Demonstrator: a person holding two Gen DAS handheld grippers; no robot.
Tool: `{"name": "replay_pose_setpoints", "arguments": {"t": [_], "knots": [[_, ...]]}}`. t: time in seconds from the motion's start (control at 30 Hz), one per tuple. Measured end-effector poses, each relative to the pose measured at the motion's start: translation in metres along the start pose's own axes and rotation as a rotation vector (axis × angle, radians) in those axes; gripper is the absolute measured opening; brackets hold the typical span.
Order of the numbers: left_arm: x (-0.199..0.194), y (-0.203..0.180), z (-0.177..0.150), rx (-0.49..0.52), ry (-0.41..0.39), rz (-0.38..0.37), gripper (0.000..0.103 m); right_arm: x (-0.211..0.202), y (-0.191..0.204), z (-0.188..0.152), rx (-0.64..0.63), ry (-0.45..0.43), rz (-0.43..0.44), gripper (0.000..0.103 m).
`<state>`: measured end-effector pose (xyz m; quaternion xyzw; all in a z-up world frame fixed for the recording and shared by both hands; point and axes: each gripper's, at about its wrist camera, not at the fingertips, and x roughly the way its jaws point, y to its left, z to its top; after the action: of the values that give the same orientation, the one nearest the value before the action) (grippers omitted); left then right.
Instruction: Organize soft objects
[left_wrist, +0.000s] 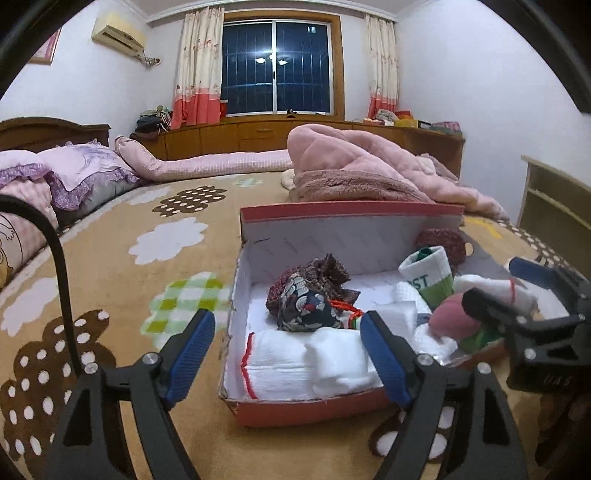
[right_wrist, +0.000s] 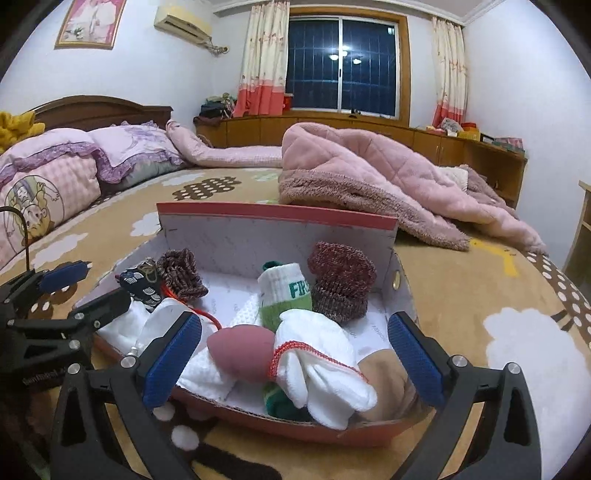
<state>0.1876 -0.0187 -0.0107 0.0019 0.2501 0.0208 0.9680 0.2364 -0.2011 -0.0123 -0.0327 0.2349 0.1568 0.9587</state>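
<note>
- Over the shoe box (left_wrist: 295, 408) on the bed (left_wrist: 122, 258): left gripper (left_wrist: 288, 356) and right gripper (right_wrist: 291, 360) fingers wide, holding nothing.
- Back both out high; don't snag the white gloves (right_wrist: 317, 365).

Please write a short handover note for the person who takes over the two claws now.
Left claw: open, empty, at the near left corner of the box.
Right claw: open, empty, over the near right end.
In the box: white gloves, pink sock, green-white sock, maroon knit sock, patterned pouch.
Done: these soft things are inside.
Left: the glove hangs over the near rim, perhaps tuck it in.
</note>
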Motion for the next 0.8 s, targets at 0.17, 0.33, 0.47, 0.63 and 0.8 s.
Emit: {"name": "replay_pose_setpoints", "arguments": {"t": [0.17,0.33,0.47,0.63,0.8], "knots": [[-0.008,-0.012,-0.003,0.058,-0.016,-0.035,0.085,-0.010,-0.001,-0.002,0.007,-0.043,-0.035,0.103],[-0.015,-0.021,-0.007,0.087,-0.012,-0.064,0.085,-0.013,0.001,-0.003,-0.005,-0.040,-0.083,0.103],[-0.020,-0.010,-0.010,0.017,-0.005,-0.080,0.085,-0.022,0.000,-0.005,0.001,-0.058,-0.098,0.103],[-0.026,-0.001,-0.012,-0.029,-0.008,-0.059,0.085,-0.027,-0.005,-0.008,0.028,-0.051,-0.114,0.103],[-0.036,-0.013,-0.017,0.023,-0.030,-0.042,0.085,-0.034,-0.005,-0.011,0.033,-0.049,-0.121,0.103]]}}
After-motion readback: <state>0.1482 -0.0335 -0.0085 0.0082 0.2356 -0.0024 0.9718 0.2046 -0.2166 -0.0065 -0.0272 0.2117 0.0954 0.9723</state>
